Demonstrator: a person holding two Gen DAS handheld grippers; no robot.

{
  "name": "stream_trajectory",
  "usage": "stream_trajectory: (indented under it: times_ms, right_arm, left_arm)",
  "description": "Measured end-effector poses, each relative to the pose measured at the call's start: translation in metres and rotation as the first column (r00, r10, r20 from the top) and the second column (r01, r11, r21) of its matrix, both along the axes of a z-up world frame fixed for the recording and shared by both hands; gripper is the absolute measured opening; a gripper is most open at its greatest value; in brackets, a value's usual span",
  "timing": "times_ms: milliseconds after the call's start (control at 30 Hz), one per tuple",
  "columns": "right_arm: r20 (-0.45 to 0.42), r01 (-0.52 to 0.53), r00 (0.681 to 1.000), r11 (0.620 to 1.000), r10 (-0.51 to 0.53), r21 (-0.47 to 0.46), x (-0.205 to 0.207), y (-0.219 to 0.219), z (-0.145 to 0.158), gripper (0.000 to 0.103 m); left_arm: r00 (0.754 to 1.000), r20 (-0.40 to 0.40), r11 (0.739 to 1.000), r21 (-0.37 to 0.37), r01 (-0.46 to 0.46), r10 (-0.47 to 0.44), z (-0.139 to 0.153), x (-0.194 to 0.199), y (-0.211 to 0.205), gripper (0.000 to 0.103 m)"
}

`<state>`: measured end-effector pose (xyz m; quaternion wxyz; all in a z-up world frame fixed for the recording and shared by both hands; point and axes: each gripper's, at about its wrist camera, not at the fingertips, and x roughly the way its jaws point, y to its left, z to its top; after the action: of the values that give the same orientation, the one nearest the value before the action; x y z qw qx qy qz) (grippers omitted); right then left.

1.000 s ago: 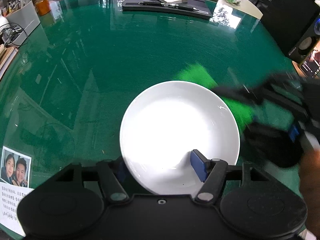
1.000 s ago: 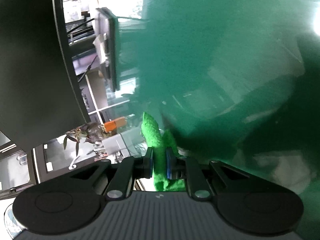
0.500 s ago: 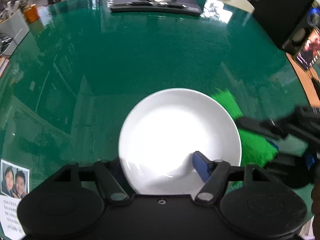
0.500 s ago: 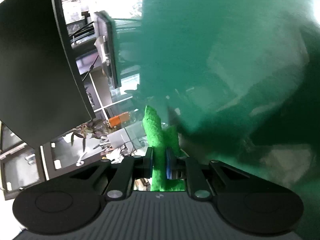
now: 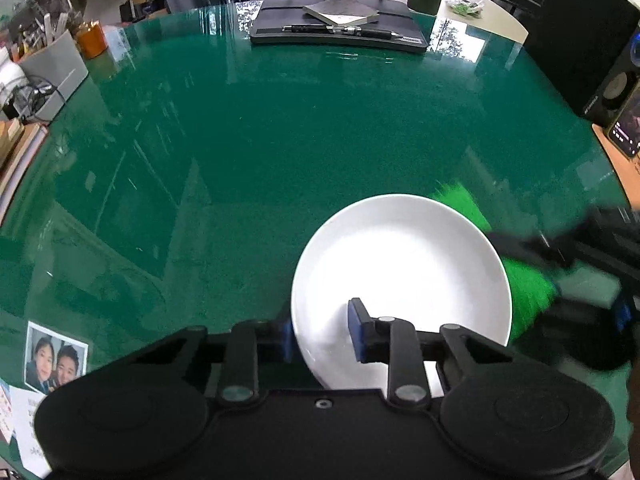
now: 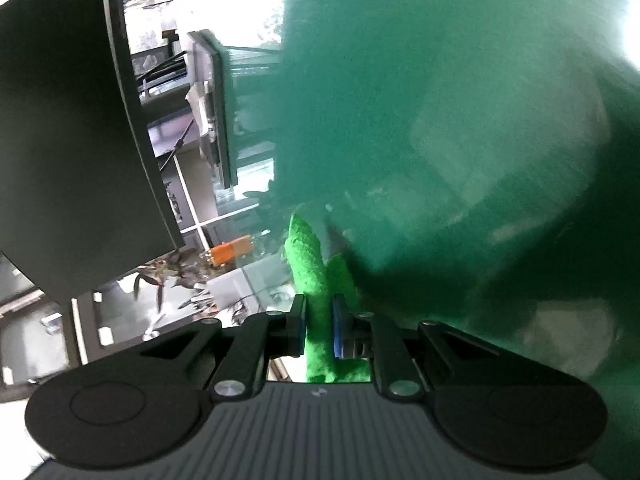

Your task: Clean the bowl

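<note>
A white bowl [image 5: 400, 264] sits on the glossy green table [image 5: 280, 140] in the left wrist view. My left gripper [image 5: 320, 320] straddles its near-left rim, one blue pad inside and the other finger outside. Its jaws are closing and grip the rim. A bright green cloth [image 5: 524, 292] lies against the bowl's right side, partly hidden behind it. The right gripper [image 5: 532, 252], blurred, holds it there. In the right wrist view that gripper [image 6: 319, 312] is shut on the green cloth [image 6: 308, 256], which sticks out past the pads over the table [image 6: 440, 120].
At the table's far edge lies a black pad [image 5: 336, 28] with a notebook and pens. An orange cup [image 5: 91, 40] and a grey box [image 5: 52, 72] stand far left. A speaker [image 5: 612, 84] and a phone [image 5: 626, 128] are at the right, and a photo [image 5: 54, 358] lies near left.
The left jaws have narrowed from wide apart onto the bowl's near rim, and the bowl now sits further right in that view. The right gripper and cloth moved from behind the bowl to its right side.
</note>
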<state>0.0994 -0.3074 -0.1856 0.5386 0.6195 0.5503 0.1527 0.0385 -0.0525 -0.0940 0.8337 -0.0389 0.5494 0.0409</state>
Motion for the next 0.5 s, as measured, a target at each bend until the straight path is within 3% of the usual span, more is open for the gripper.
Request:
stream_trajectory:
  times_ms: [200,367,500]
  right_arm:
    - [0.104,-0.055,0.993,0.996,0.063,-0.075,0.014,0.013,0.011,0.014]
    - [0.049,-0.045,0.998,0.997,0.048,-0.061,-0.001,-0.005,0.005,0.014]
    - [0.067,-0.041,0.997,0.998,0.045,-0.055,0.013,0.009,0.005,0.015]
  left_arm:
    - [1.000,0.004,1.000,-0.003,-0.004,0.004,-0.001,0.002,0.000,0.027]
    - [1.000,0.005,1.000,0.004,0.001,-0.001,-0.001,0.001,-0.002,0.027]
    - [1.000,0.007,1.000,0.011,0.004,-0.004,-0.002,0.000,-0.003,0.027]
